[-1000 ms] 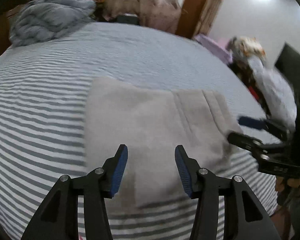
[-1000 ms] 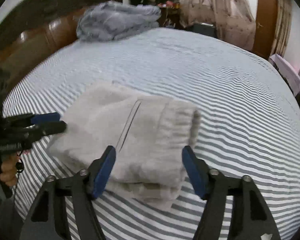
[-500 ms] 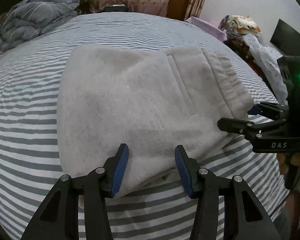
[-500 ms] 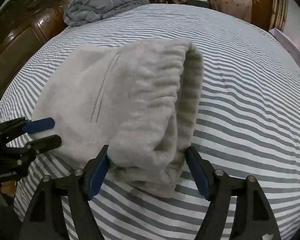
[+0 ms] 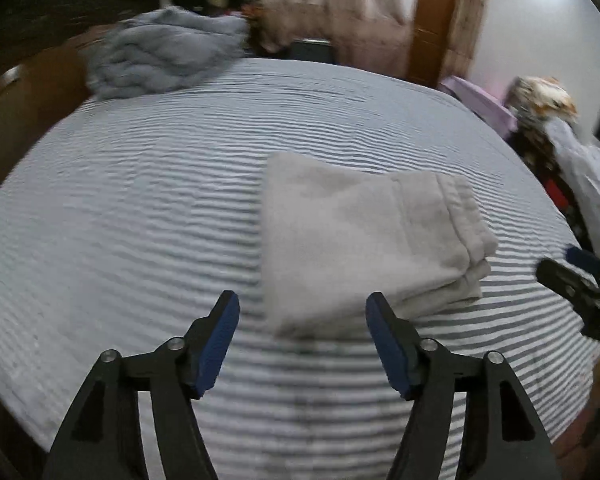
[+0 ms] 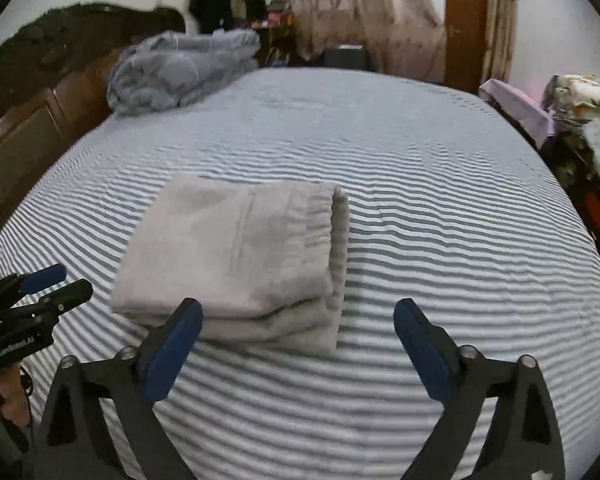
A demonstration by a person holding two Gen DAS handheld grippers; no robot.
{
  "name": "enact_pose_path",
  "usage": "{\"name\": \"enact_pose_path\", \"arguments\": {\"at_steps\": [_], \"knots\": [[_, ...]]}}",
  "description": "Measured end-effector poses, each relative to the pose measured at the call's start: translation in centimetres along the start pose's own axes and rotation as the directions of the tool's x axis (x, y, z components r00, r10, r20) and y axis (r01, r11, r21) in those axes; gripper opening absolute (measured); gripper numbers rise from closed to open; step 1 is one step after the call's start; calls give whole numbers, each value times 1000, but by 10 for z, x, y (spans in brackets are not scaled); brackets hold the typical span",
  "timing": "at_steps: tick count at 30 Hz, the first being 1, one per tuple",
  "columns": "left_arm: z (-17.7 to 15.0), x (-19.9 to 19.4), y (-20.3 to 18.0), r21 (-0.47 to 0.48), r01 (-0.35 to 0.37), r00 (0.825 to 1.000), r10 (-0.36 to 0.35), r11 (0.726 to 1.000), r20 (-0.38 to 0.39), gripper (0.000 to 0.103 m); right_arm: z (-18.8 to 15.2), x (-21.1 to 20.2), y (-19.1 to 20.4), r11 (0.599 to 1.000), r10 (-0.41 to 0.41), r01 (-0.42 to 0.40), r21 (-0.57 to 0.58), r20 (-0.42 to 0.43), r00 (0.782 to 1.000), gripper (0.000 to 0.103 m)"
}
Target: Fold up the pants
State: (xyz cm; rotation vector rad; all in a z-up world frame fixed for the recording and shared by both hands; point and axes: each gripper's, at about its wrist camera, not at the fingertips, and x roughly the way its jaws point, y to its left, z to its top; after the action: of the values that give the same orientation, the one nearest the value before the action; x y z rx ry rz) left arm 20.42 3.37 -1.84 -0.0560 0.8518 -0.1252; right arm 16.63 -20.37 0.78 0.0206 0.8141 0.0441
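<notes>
Folded beige fleece pants (image 6: 236,256) now lie released on the grey-striped bed sheet (image 6: 440,240); left gripper (image 5: 302,336) and right gripper (image 6: 298,340), jaws just opened and empty, have backed off.

Legible text: one item. White lettering stood on the black body of the left hand-held gripper (image 6: 50,286), seen at the lower left of the right wrist view; it appeared to read "GenRobot.AI", though small and partly unclear.

Folded pants (image 6: 236,256) lie on the bed (image 6: 440,208), blanket (image 6: 180,72) behind.
</notes>
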Motion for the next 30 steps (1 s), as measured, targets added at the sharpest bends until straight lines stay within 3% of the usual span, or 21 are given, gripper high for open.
{"name": "enact_pose_path", "arguments": {"at_steps": [6,14,23,30], "knots": [[-43,-55,1,-24,-123,992,123,992,0,73,-38,-48,32,999,-48,47,18,25,999,101],[-72,-93,-6,-30,-140,990,139,990,-15,74,-62,-82,59,1000,-23,23,3,32,999,102],[-82,-118,-23,0,-161,987,161,987,26,75,-63,-107,70,1000,-9,9,-6,79,997,102],[-84,-123,-29,15,-159,987,158,987,36,75,-69,-109,70,1000,-5,6,-14,66,998,102]]}}
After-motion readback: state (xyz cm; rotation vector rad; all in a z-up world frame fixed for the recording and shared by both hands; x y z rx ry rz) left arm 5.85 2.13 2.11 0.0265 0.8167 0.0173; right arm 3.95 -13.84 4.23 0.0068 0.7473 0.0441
